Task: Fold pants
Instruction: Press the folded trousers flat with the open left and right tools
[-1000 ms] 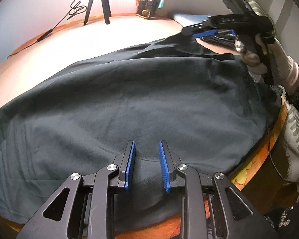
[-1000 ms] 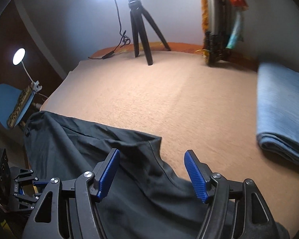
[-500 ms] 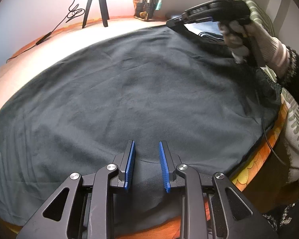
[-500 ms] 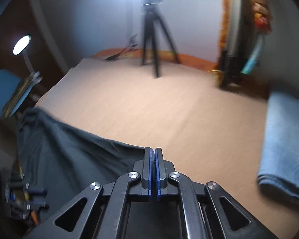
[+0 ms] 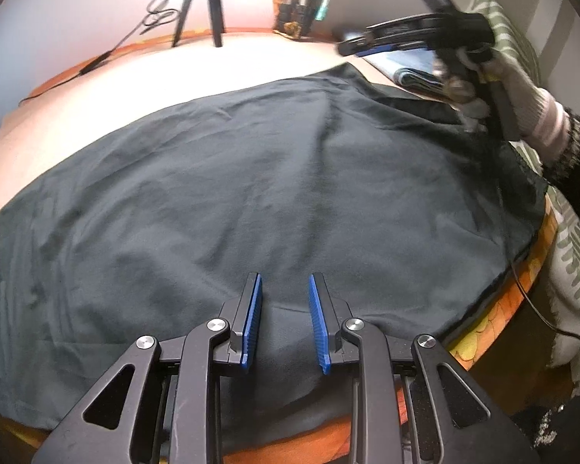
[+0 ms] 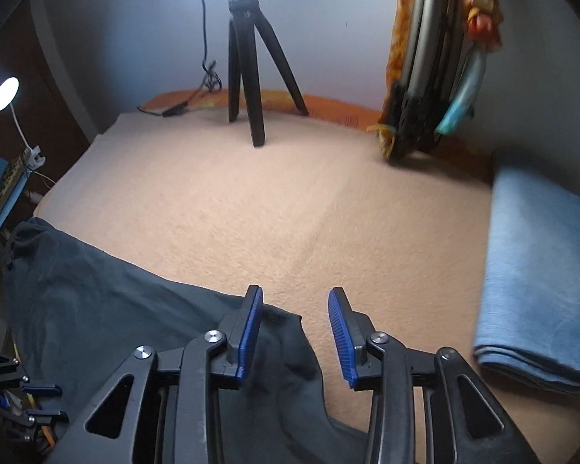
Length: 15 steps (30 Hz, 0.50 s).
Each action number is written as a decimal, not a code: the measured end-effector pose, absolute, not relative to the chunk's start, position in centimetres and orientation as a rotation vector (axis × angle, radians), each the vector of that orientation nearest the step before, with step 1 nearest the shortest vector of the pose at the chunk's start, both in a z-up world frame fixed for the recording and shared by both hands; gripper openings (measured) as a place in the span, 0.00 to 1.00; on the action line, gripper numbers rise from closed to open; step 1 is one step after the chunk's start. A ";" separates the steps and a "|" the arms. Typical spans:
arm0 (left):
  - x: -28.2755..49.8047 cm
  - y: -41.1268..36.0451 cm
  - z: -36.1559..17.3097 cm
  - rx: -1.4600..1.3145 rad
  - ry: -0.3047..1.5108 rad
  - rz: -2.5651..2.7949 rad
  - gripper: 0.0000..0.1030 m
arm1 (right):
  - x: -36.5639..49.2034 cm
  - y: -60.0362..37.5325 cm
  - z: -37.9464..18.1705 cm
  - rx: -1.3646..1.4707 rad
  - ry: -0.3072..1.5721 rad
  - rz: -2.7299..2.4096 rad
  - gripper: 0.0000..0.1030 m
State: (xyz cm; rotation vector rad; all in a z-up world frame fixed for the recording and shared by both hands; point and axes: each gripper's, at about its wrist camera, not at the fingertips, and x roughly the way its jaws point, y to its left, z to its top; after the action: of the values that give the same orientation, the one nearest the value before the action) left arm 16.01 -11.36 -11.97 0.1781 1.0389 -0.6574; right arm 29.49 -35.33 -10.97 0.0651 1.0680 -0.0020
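Dark grey pants (image 5: 274, 178) lie spread flat over the beige table cover, reaching its near edge. My left gripper (image 5: 284, 319) is open and hovers low over the near part of the cloth, holding nothing. My right gripper (image 6: 294, 334) is open above the far corner of the pants (image 6: 143, 321), which lies flat below it. In the left wrist view the right gripper (image 5: 361, 46) hangs above that far right corner, held by a gloved hand.
A black tripod (image 6: 251, 77) stands at the back of the table cover (image 6: 290, 201). A folded blue cloth (image 6: 541, 270) lies at the right. A leaning bundle of colourful items (image 6: 437, 77) rests against the wall. The orange table edge (image 5: 502, 301) is near right.
The right gripper was shut on the pants' far corner half a second ago; it has opened and let the cloth drop flat. The left gripper has stayed in place, open.
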 end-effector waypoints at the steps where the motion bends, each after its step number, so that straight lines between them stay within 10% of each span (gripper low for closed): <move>1: 16.0 -11.0 -11.7 0.173 1.032 -0.643 0.22 | 29.2 -35.1 -10.5 0.061 1.061 -0.005 0.39; 12: 15.6 -6.3 -7.0 0.120 0.853 -0.471 0.22 | 24.9 -29.3 -4.6 0.095 0.965 0.059 0.59; 15: 14.9 -5.3 -5.6 0.145 0.779 -0.436 0.39 | 24.4 -27.0 -2.7 0.104 0.944 0.090 0.61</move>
State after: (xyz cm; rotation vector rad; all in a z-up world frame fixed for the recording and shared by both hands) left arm 14.94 -5.34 -5.56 0.1450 0.7789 -0.4360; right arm 24.39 -26.98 -2.66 0.1037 0.9436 0.0901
